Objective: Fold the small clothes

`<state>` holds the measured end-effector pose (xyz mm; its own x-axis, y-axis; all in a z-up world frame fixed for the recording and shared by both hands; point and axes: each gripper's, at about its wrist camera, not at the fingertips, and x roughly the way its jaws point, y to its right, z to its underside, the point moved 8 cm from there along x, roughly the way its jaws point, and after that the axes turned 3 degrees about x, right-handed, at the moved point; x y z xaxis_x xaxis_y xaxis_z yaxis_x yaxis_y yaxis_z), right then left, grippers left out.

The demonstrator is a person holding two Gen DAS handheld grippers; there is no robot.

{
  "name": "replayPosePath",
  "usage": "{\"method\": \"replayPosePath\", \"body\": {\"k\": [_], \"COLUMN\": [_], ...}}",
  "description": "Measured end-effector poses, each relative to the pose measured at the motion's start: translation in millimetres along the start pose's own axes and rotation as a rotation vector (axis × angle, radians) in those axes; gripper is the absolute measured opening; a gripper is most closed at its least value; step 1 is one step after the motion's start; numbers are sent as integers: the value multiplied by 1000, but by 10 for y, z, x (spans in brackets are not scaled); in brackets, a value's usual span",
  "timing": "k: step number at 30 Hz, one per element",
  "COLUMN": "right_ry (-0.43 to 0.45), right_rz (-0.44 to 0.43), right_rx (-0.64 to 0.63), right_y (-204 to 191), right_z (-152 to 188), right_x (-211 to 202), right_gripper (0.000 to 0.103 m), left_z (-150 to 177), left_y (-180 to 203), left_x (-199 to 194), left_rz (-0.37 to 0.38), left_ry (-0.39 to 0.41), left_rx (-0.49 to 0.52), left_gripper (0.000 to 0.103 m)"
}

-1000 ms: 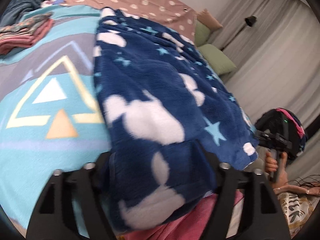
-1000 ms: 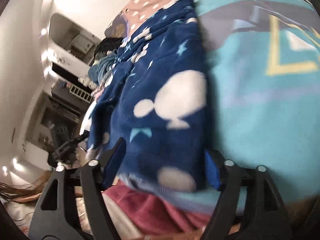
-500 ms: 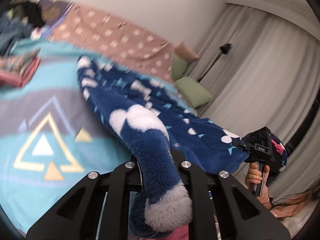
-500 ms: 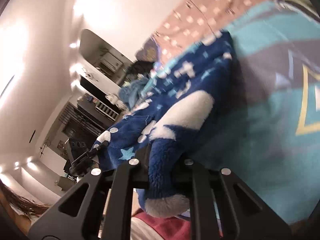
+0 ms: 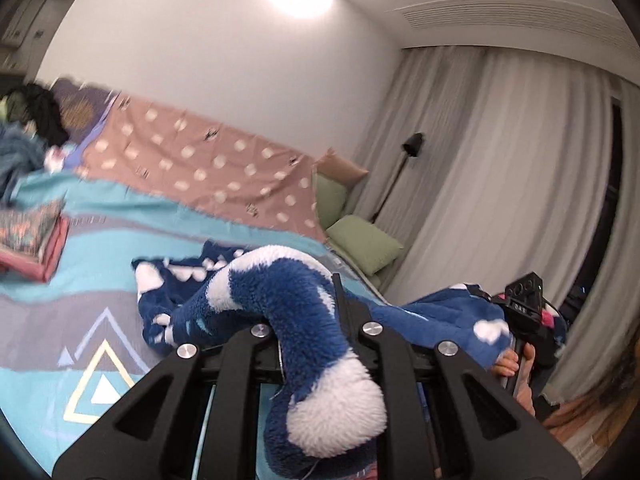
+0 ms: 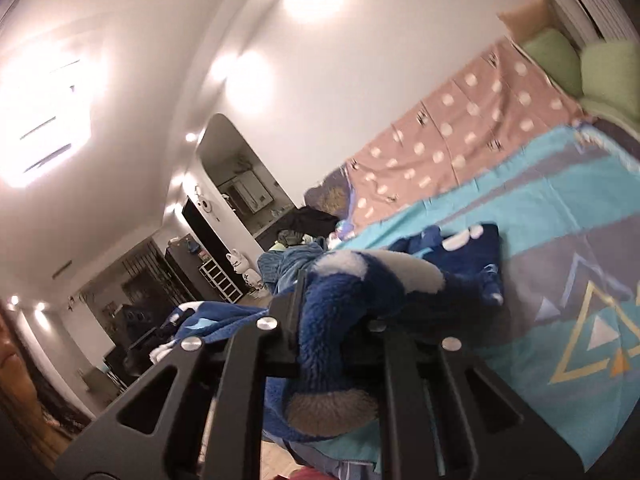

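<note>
A fluffy navy garment with white blobs and light-blue stars [image 5: 280, 300] hangs between both grippers, its far end resting on the bed [image 5: 168, 288]. My left gripper [image 5: 308, 320] is shut on one near corner of it, and the fabric bulges out behind the jaws. My right gripper [image 6: 328, 320] is shut on the other near corner [image 6: 340, 300]. In the left wrist view the right gripper [image 5: 520, 312] shows at the right, held by a hand, with the garment's edge stretched to it. The far end lies on the bed in the right wrist view [image 6: 472, 256].
The bed has a turquoise and grey cover with triangles [image 5: 100, 360] and a pink dotted sheet [image 5: 200, 168] behind. A folded stack of clothes [image 5: 32, 240] lies at the left, a pile of unfolded clothes [image 5: 24, 148] beyond. Green pillows [image 5: 364, 240] and curtains [image 5: 500, 180] are at the right.
Both grippers closed on the garment's near corners and lifted them up off the bed. The garment, flat a second ago, now hangs bunched with only its far end on the bed.
</note>
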<state>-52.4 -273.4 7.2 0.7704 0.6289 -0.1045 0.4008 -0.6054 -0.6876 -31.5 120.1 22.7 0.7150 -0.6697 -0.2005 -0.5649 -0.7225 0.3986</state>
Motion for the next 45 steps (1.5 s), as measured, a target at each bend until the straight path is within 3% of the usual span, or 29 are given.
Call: {"method": "replayPosePath", "body": {"k": [6,22,30,34,39,41,45], "right_ry": [-13,-21,-77,-148,-283,-310,-309], "right_rz": [30,73,183,282,456,469,464], "right_rx": [25,-8,-24,-2,65,79,54], "right_y": [220,560,1023,1516,2292,2418,2389], "right_z": [-157,-872,-1219,-1150,-770,-664,-649], "right_x": [314,1145,1926,2446,2923,2958,2852], "right_gripper": [13,15,15,16,18,22,36], "left_z": [-33,-738,-986,-864,-32,108,-30], "left_y": [-236,-706,-1186,-1724,-2576,-2685,-2672], "left_x": [335,1117,1761,2234,2945,2991,2864], "left_rz": [-21,-66,-107,-187,-295,-281,-237], "left_ry": [-29,-13,-50,-116,-379,-398,-347], "left_rx": [-20,21,14,-24,-163,-214,-233], "left_gripper": [13,13,13,16,16,17,26]}}
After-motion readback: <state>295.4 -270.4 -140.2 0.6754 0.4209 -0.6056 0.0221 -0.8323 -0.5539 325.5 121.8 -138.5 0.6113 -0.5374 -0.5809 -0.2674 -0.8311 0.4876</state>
